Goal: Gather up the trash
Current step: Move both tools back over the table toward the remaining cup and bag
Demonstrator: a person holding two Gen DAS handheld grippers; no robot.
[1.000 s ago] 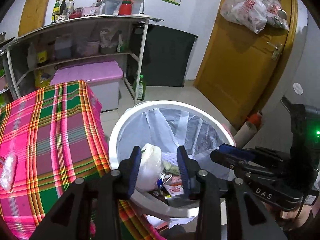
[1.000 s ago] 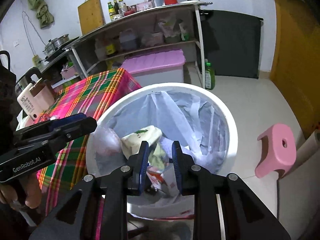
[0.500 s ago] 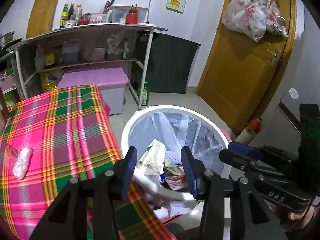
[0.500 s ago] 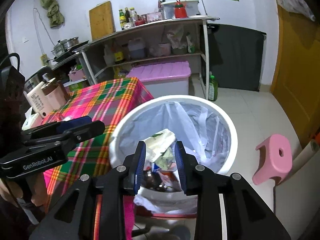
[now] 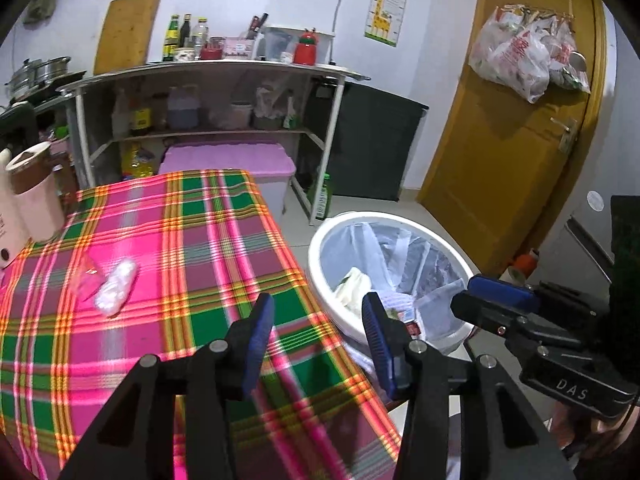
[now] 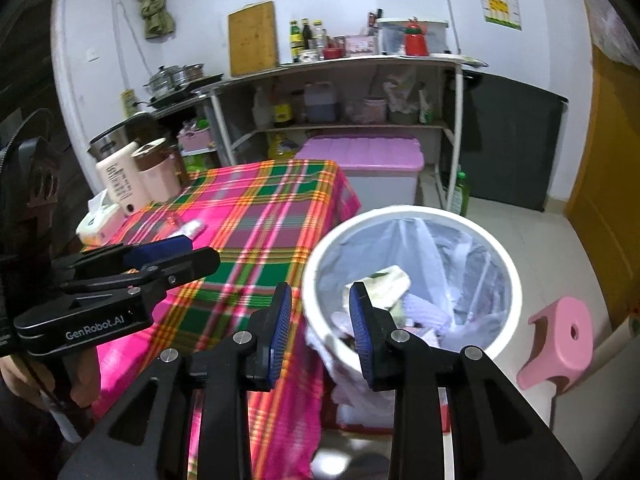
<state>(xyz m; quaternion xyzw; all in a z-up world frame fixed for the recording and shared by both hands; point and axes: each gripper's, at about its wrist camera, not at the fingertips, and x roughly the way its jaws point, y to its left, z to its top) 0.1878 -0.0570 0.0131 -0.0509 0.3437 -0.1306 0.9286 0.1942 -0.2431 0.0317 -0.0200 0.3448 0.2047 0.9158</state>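
A white trash bin (image 5: 360, 216) with a clear liner stands on the floor beside the table with the pink and green plaid cloth (image 5: 200, 240). Crumpled white trash (image 5: 352, 286) lies inside it. A clear plastic wrapper (image 5: 116, 290) lies on the cloth to the left, with a pinkish scrap beside it. My left gripper (image 5: 316, 320) hangs open and empty over the table's right edge. The right gripper (image 6: 320, 308) is open and empty over the gap between the cloth (image 6: 260, 208) and the bin (image 6: 400, 212). In the right wrist view the wrapper (image 6: 194, 227) shows just beyond the left gripper (image 6: 160, 256).
A pink jug (image 5: 32, 196) and a tissue pack (image 6: 98, 220) stand at the table's far left. Behind are a shelf rack, a pink-lidded box (image 5: 228, 160) and a green bottle (image 5: 322, 196) on the floor. A pink stool (image 6: 560, 332) sits right of the bin, near a yellow door (image 5: 500, 152).
Both grippers pulled back from over the bin and swung left toward the table. The right jaws opened, and the trash seen between each pair of fingers now lies in the bin.
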